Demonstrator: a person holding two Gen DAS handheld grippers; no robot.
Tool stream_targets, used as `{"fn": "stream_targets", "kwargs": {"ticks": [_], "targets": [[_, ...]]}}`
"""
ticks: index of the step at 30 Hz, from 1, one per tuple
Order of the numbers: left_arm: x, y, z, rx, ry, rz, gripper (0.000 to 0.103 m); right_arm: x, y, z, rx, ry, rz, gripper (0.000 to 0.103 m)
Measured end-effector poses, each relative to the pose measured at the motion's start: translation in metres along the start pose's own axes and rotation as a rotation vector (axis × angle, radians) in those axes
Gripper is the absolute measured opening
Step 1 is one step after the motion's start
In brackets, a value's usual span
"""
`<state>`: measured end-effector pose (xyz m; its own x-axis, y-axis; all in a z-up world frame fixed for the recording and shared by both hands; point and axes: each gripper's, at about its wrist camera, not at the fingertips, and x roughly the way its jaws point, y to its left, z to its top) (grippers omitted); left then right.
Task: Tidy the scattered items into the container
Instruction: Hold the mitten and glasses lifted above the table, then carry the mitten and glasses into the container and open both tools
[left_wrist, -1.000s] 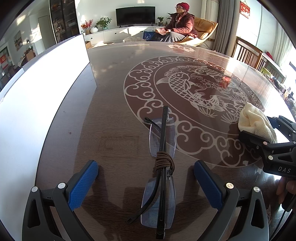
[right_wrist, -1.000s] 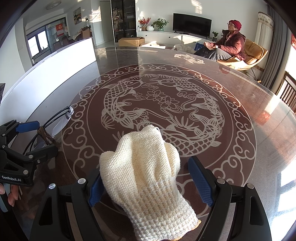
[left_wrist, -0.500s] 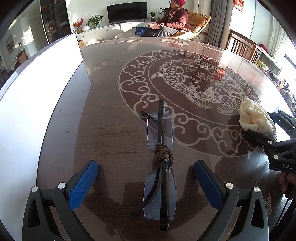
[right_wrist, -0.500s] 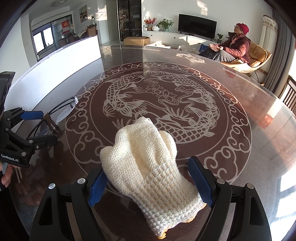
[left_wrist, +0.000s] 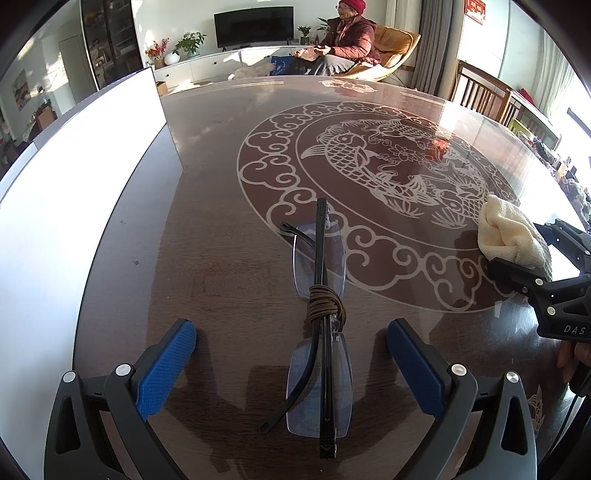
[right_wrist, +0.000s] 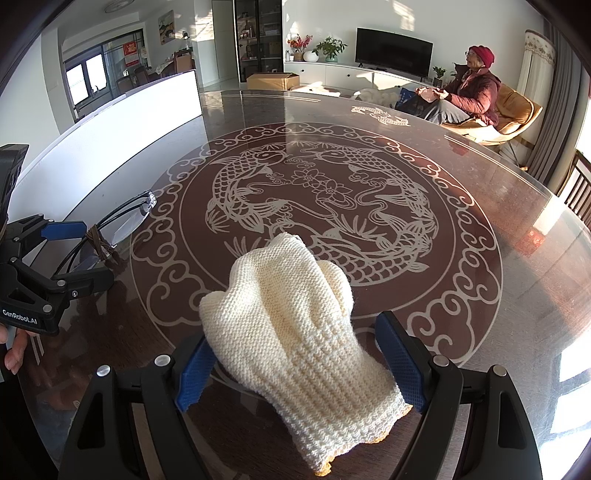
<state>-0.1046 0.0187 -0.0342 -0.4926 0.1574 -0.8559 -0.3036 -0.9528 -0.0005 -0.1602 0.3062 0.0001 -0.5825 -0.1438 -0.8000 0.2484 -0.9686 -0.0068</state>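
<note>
You are hovering both grippers over their targets; nothing is being gripped yet. Your left gripper is standing with its fingers spread wide either side of the folded eyeglasses, which are lying on the glass-topped table with a brown cord wound round them. Your right gripper is likewise standing wide around the cream knit glove, pads apparently not pressing. Judging by this, tidying is barely starting: both items are awaiting pickup, and the white container is waiting just left.
</note>
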Motion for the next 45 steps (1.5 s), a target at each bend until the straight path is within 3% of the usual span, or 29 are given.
{"fn": "stream_targets", "kwargs": {"ticks": [5,8,12,17,18,19,20,21,23,29,33,40,45], "targets": [[-0.001,0.006,0.002,0.074,0.039,-0.046,0.103,0.001,0.000,0.001,-0.045,0.019,0.031,0.084],[-0.003,0.006,0.000,0.075,0.016,-0.045,0.103,-0.001,-0.006,0.001,-0.100,0.062,0.077,0.084],[0.000,0.002,0.000,0.080,-0.024,-0.049,0.103,-0.006,-0.011,-0.010,-0.147,0.004,0.114,0.084],[0.003,-0.002,0.004,0.080,-0.024,-0.050,0.103,-0.004,-0.012,-0.008,-0.157,0.010,0.122,0.084],[0.001,-0.003,0.005,0.084,-0.022,-0.053,0.096,-0.004,-0.011,-0.007,-0.160,0.016,0.123,0.081],[-0.004,-0.002,0.006,0.084,-0.034,-0.055,0.063,-0.005,-0.009,-0.006,-0.158,0.020,0.123,0.079],[-0.009,0.000,0.007,0.069,-0.038,-0.060,0.038,-0.007,-0.009,-0.004,-0.143,0.017,0.110,0.048],[-0.013,0.005,0.007,0.042,-0.031,-0.092,0.009,-0.011,-0.010,-0.001,-0.113,0.016,0.097,0.028],[-0.017,0.014,0.002,-0.023,-0.030,-0.147,0.010,-0.020,-0.011,0.000,-0.041,0.016,0.118,0.028],[-0.047,0.004,-0.010,-0.016,-0.072,-0.164,0.010,-0.056,0.002,-0.015,0.040,-0.020,0.125,0.028],[-0.054,0.001,-0.027,-0.041,-0.057,-0.191,0.010,-0.064,0.015,-0.034,0.077,-0.011,0.170,0.028],[-0.082,0.001,-0.051,-0.095,-0.088,-0.217,0.010,-0.074,0.063,-0.037,0.016,-0.026,0.246,0.028],[-0.127,0.045,-0.048,-0.187,-0.160,-0.248,0.010,-0.083,0.106,-0.001,-0.053,-0.056,0.317,0.028]]}}
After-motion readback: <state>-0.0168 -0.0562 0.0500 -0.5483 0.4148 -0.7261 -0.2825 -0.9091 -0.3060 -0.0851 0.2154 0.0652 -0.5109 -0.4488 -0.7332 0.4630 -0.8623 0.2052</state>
